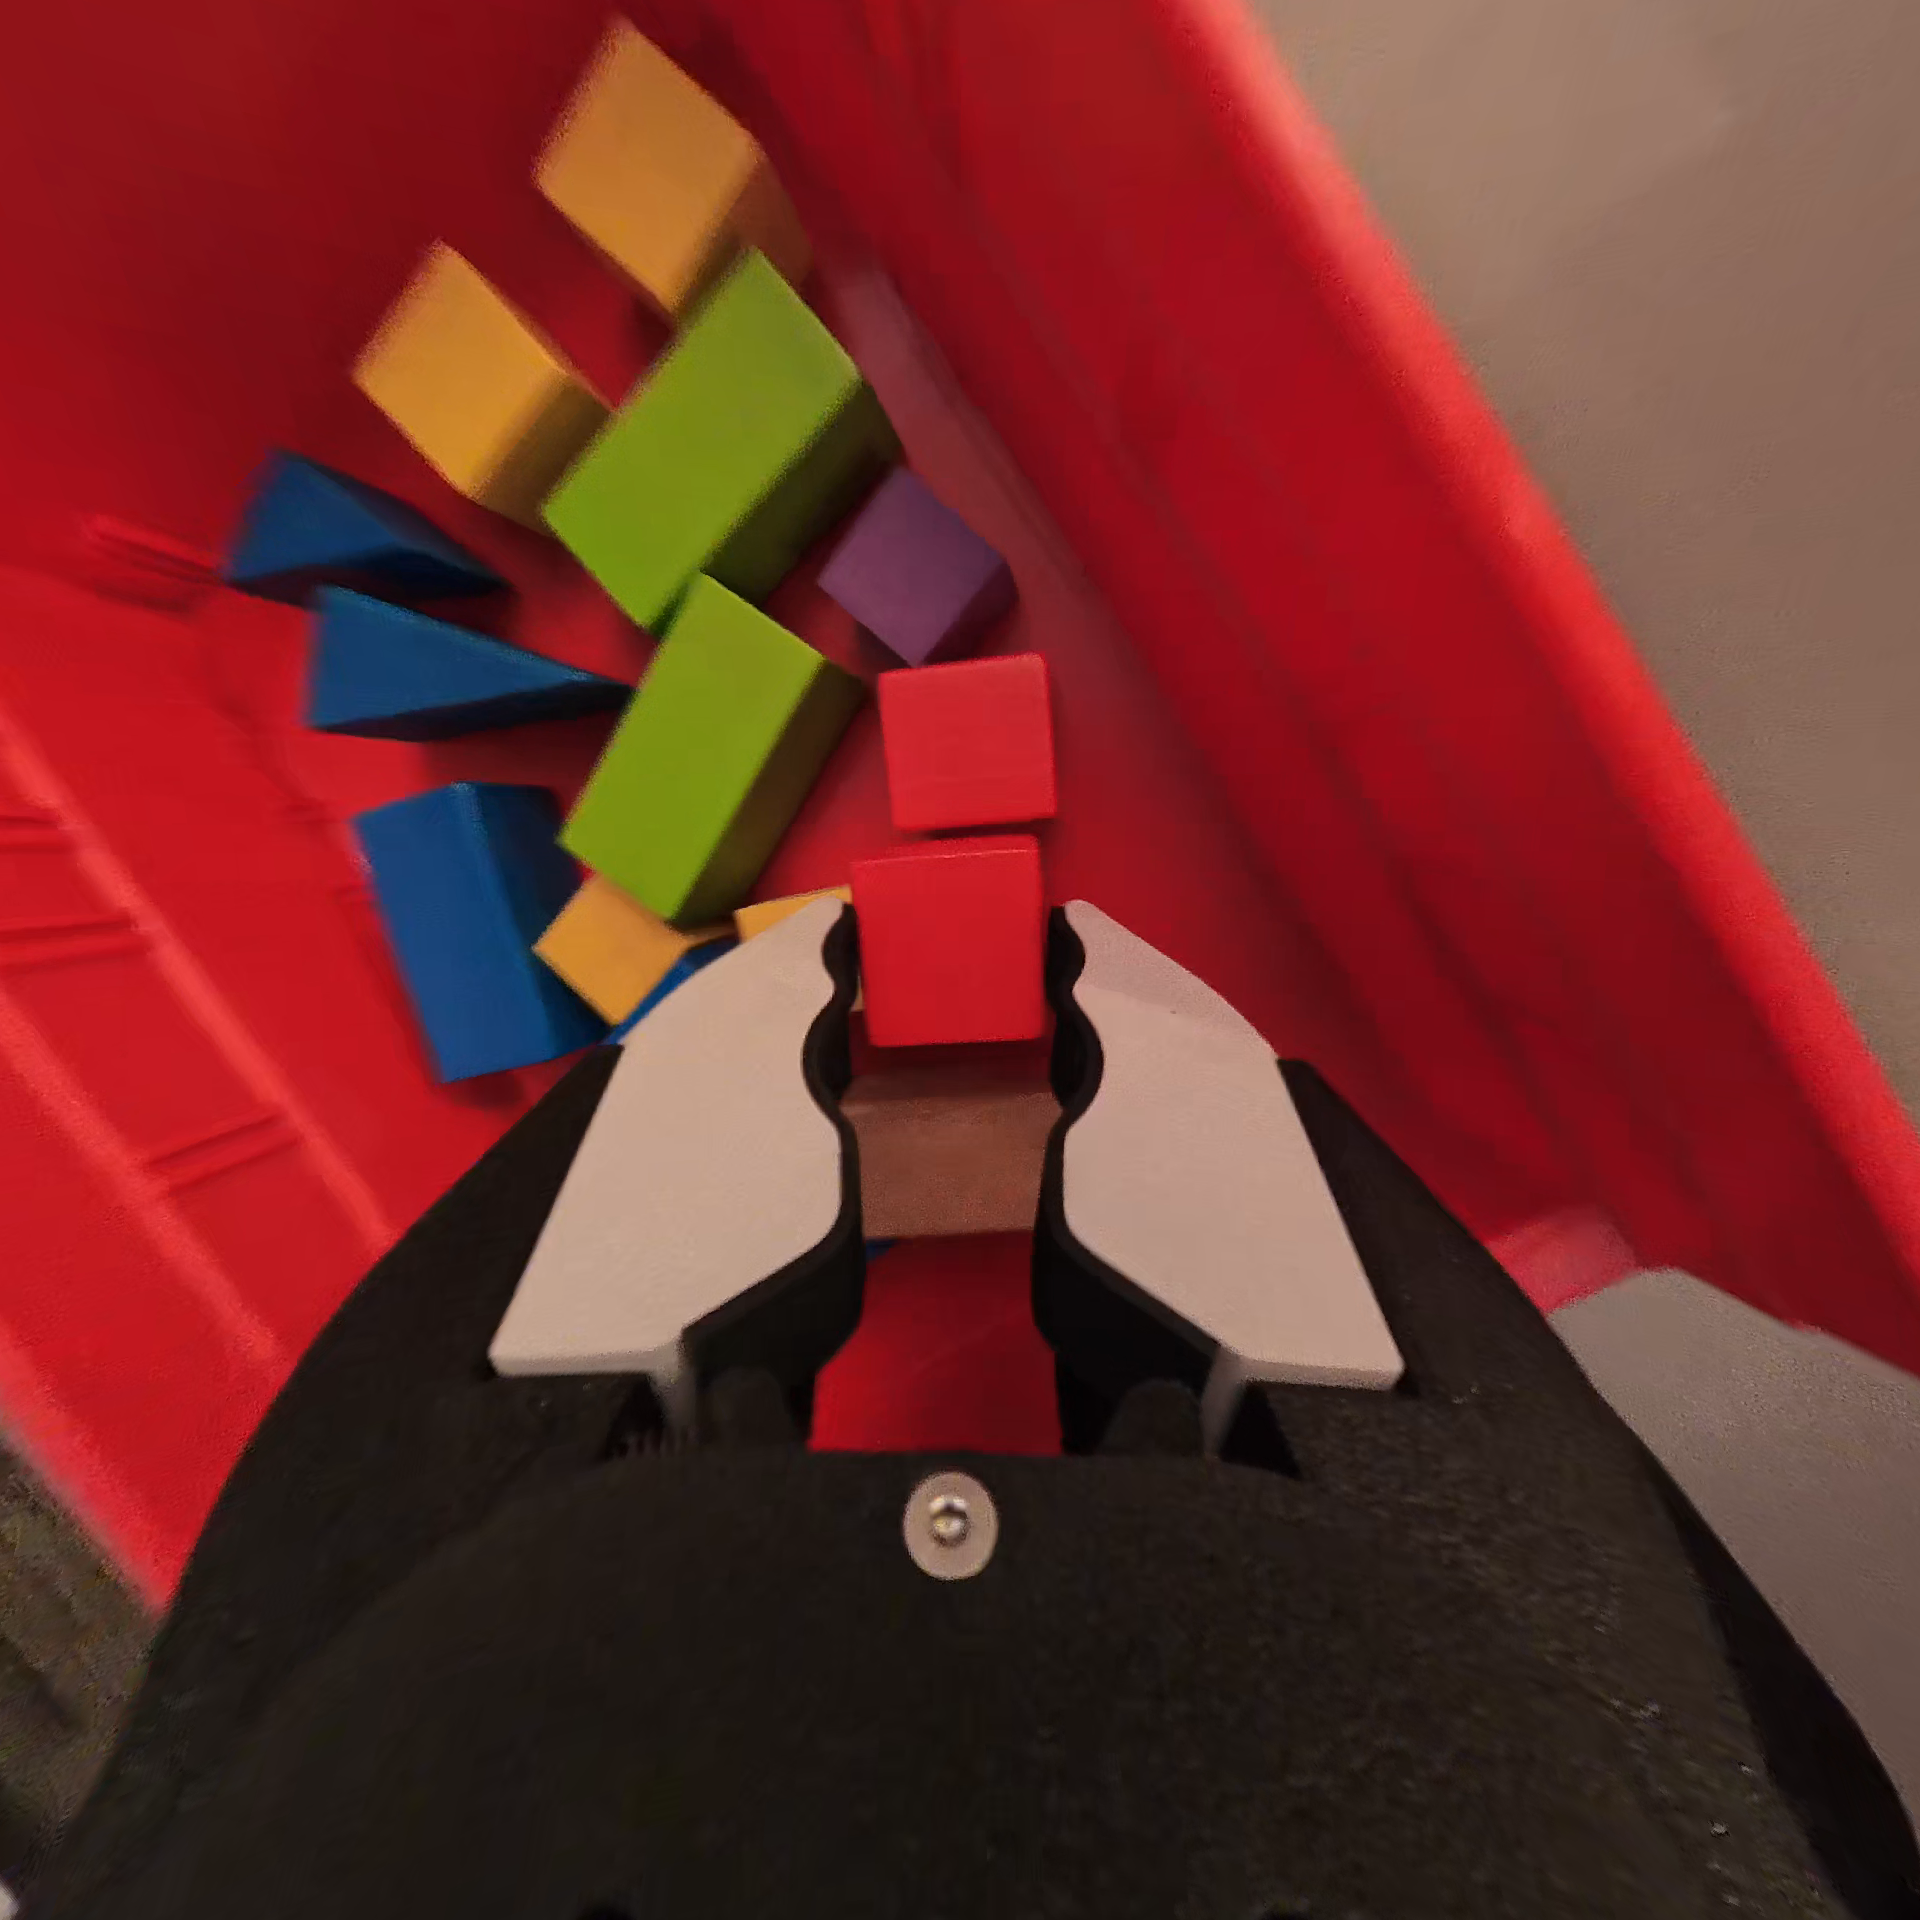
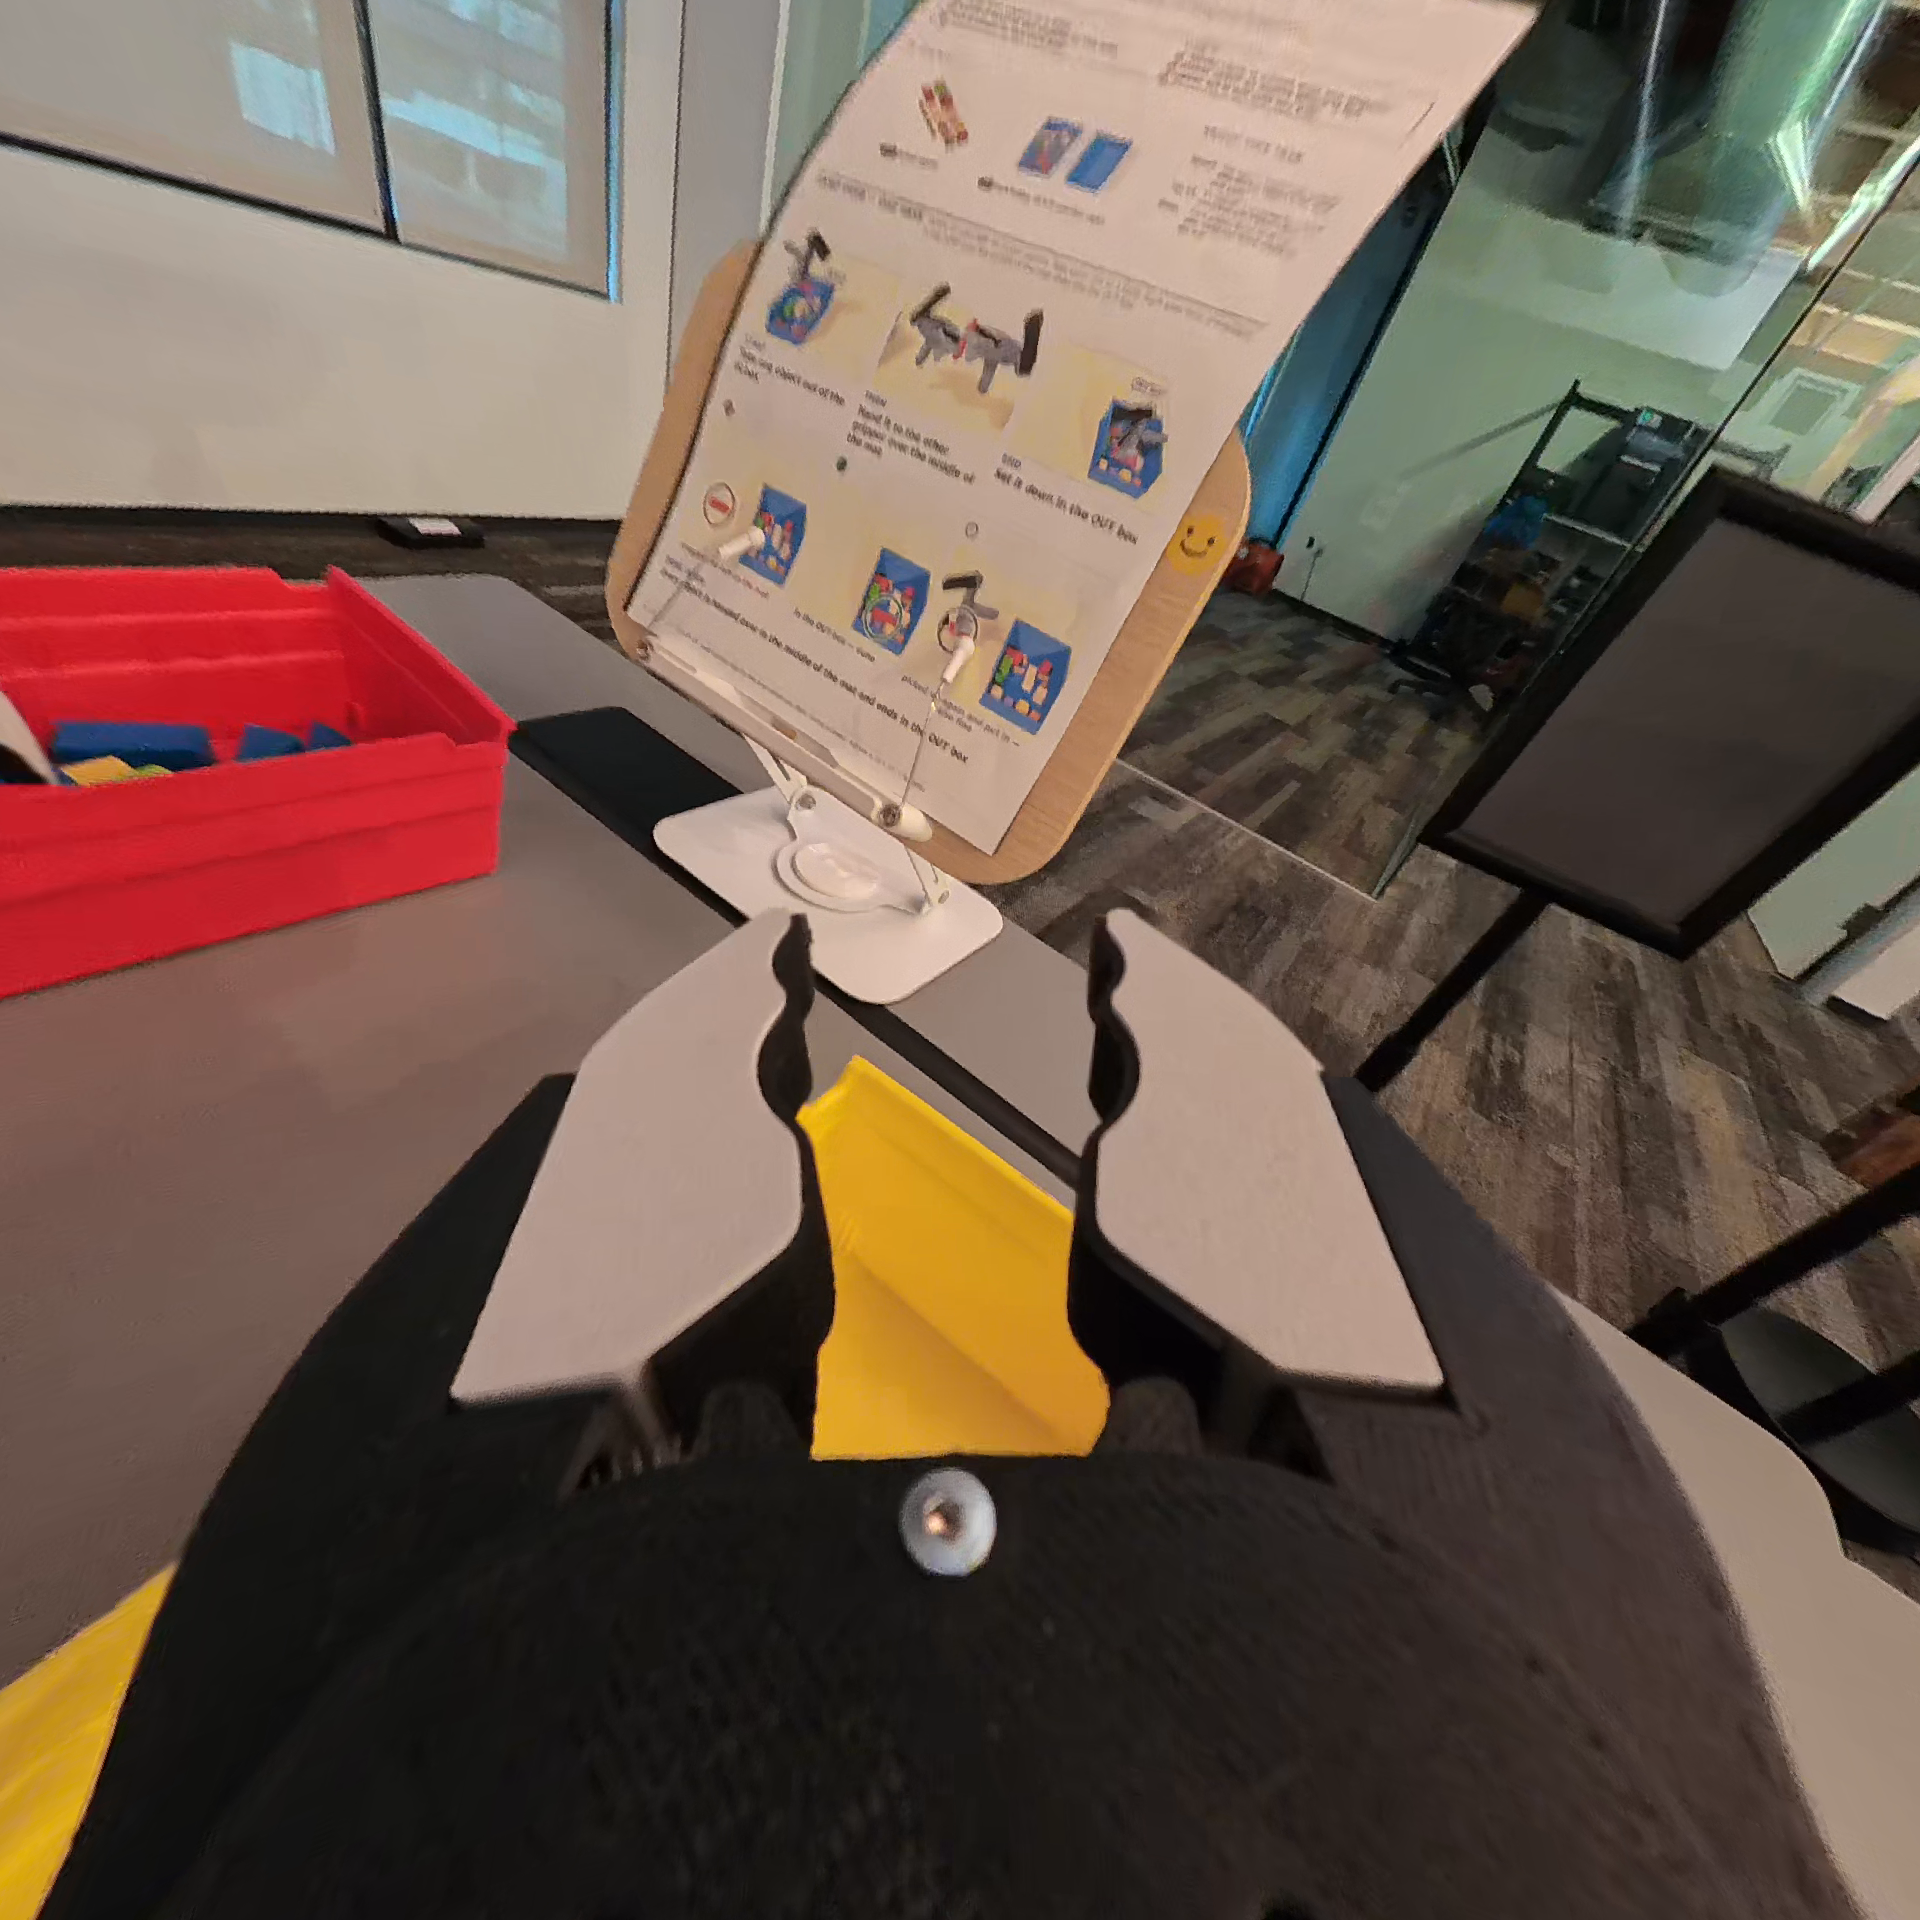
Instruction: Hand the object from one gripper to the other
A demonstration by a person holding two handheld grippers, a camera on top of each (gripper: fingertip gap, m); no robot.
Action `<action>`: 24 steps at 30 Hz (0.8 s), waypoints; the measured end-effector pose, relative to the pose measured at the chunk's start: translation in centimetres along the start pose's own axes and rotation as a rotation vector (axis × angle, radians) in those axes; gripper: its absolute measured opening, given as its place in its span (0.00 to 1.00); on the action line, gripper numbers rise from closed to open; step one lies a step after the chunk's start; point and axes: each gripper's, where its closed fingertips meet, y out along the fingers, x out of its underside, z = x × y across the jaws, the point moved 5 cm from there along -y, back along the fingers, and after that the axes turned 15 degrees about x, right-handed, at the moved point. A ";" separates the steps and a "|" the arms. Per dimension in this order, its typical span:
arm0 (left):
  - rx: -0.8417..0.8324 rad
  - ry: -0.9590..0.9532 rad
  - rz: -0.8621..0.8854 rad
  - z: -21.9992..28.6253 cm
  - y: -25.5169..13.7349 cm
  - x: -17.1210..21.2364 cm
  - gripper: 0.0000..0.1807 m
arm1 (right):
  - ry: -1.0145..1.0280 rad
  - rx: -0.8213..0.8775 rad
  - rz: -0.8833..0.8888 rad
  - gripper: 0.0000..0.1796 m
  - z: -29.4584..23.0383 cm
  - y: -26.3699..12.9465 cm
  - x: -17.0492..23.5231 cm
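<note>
In the left wrist view my left gripper (image 1: 951, 925) is inside a red bin (image 1: 1195, 468), shut on a red cube (image 1: 948, 940) held between its fingertips. A second red cube (image 1: 966, 740) lies just beyond it on the bin floor. In the right wrist view my right gripper (image 2: 940, 935) is open and empty, held above a yellow bin (image 2: 935, 1288) at the grey table's (image 2: 260, 1143) near side. The red bin (image 2: 239, 790) stands to its left on the table. The left gripper does not show in the right wrist view.
The red bin also holds green blocks (image 1: 717, 436), yellow blocks (image 1: 478, 374), blue wedges (image 1: 416, 675) and a purple cube (image 1: 914, 566). A brown block (image 1: 951, 1153) lies under my left fingers. An instruction sheet on a stand (image 2: 935, 499) rises beyond the right gripper at the table's far edge.
</note>
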 end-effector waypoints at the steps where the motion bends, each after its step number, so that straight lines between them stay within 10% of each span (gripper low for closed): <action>1: -0.012 0.009 0.043 0.2 -1.4 -0.4 0.19 | 0.004 -0.013 0.029 0.29 -0.2 -0.2 -0.5; 12: 0.659 0.654 0.380 12.2 -13.8 -6.5 0.19 | -0.465 -0.670 0.423 0.31 -19.3 -5.8 -6.0; 24: 0.956 0.897 0.214 18.3 -11.4 -9.4 0.19 | -0.862 -0.580 0.536 0.33 -26.8 -7.0 -4.6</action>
